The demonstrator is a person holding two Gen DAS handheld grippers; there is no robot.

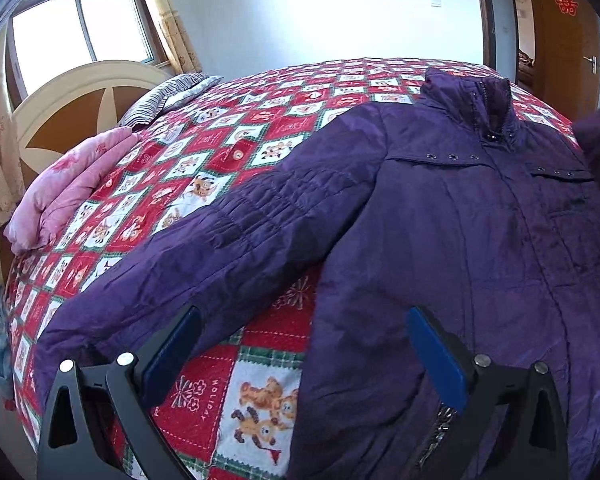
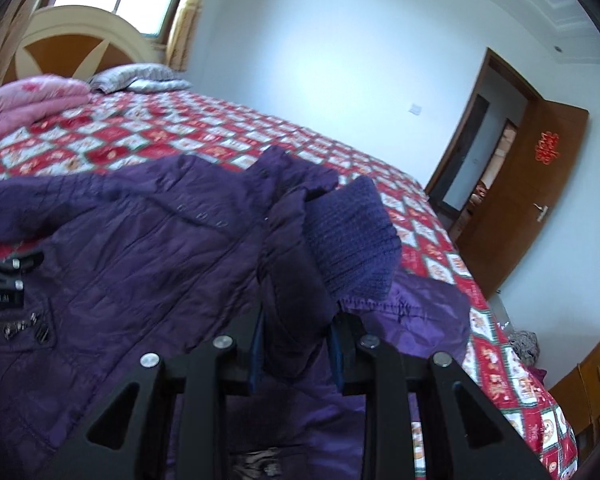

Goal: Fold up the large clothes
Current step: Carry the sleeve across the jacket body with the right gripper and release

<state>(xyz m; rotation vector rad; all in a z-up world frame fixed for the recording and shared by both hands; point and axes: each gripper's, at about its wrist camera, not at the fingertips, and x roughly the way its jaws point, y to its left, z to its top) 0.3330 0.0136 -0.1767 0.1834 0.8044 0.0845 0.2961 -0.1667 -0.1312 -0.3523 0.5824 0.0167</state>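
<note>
A large purple padded jacket [image 1: 452,216] lies front up on the bed, collar toward the far side, its left sleeve [image 1: 204,248] stretched out toward the bed's near-left corner. My left gripper [image 1: 304,332] hovers open above the gap between that sleeve and the jacket's body, with nothing between its blue pads. In the right wrist view my right gripper [image 2: 298,340] is shut on the jacket's other sleeve [image 2: 288,280], whose knitted cuff [image 2: 352,240] sticks up beyond the fingers. The sleeve is raised over the jacket's front [image 2: 140,248]. The left gripper's black frame [image 2: 4,272] shows at that view's left edge.
The bed carries a red and white checked quilt [image 1: 204,184]. A folded pink blanket [image 1: 72,188] and a striped pillow [image 1: 168,92] lie by the headboard [image 1: 80,96]. A window is behind it. An open wooden door [image 2: 532,200] and low wooden furniture [image 2: 592,380] stand to the right.
</note>
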